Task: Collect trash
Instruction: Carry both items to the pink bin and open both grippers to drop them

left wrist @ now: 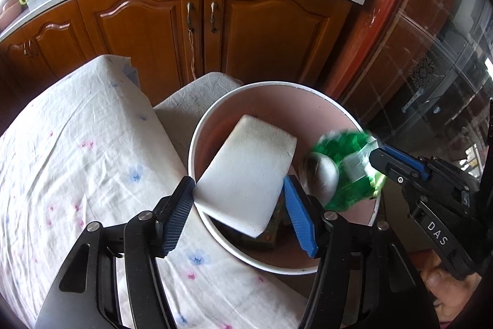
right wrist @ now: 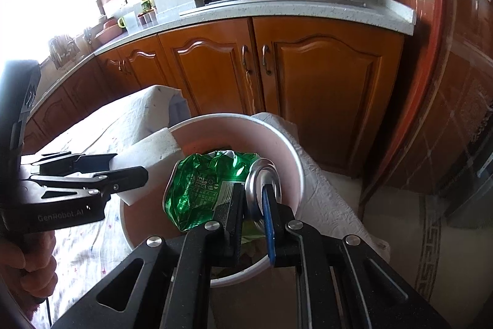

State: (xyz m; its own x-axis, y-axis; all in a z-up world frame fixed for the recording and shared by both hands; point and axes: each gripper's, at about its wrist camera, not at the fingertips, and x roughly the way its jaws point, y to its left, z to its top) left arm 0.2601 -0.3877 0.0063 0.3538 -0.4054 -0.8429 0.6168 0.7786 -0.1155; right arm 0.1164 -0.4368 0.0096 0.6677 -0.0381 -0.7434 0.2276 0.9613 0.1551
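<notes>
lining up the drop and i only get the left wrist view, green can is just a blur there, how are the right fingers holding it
Observer: The right gripper is shut on the green can, pinching its wall at the silver end: the black finger is outside on the green, the blue-padded one against the silver end.
Operator: what shape is the can in
Observer: It is badly crushed, with the printed label side facing the right wrist camera.
Operator: anything below it in the bin
Observer: Yes. Inside the pink bin, a pale green scrap shows just behind the fingers. It is too hidden to identify.
</notes>
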